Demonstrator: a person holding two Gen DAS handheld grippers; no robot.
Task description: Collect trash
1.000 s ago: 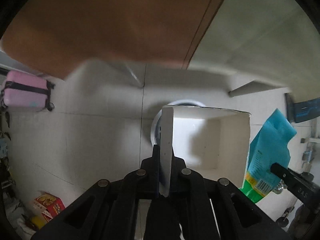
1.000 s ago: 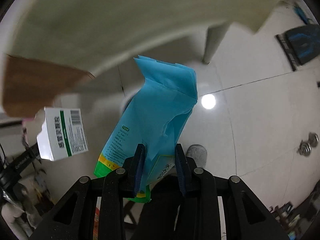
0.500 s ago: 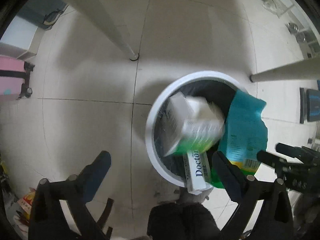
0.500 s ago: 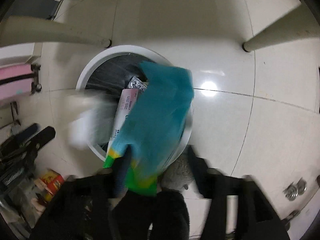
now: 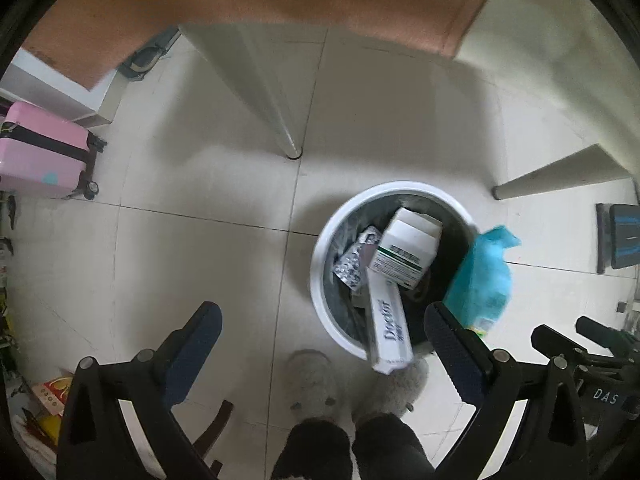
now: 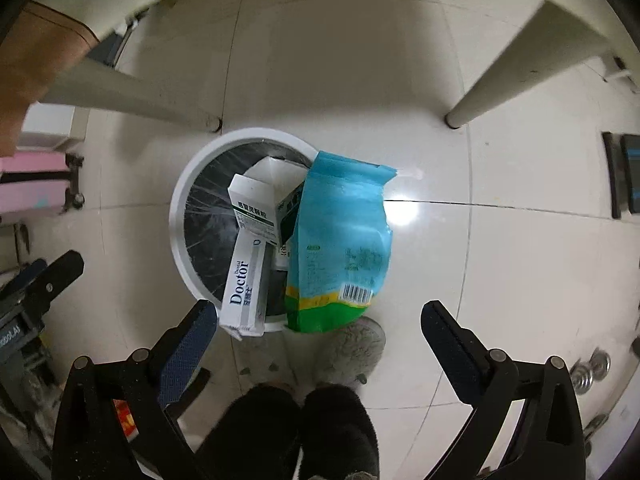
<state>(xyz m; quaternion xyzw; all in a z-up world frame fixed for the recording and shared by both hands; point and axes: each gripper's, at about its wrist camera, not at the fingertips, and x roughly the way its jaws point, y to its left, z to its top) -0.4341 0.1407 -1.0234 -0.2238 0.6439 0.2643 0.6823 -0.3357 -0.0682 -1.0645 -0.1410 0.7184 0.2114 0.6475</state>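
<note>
A white round bin [image 5: 320, 248] [image 6: 176, 216] with a black liner stands on the tiled floor below both grippers. Inside lie a white-and-green box [image 5: 404, 252] [image 6: 252, 208], a long "Doctor" toothpaste box [image 5: 388, 328] [image 6: 244, 288] leaning over the near rim, and blister packs [image 5: 352, 264]. A blue-green bag [image 5: 484, 280] [image 6: 340, 240] is over the bin's right rim, free of any finger. My left gripper [image 5: 320, 332] is open and empty above the bin. The jaws of my right gripper [image 6: 320, 320] are opening, with nothing pressed between them.
Pale table legs [image 5: 280, 120] [image 6: 500, 80] stand on the floor beyond the bin. A pink suitcase [image 5: 40, 152] stands at the left. The person's grey slippers [image 5: 312, 384] are just in front of the bin. A red box [image 5: 48, 396] lies at the lower left.
The left gripper let go of the white-and-green box, which now lies in the bin. The right gripper released the blue-green bag, which dropped toward the bin's rim. Both grippers went from shut to open.
</note>
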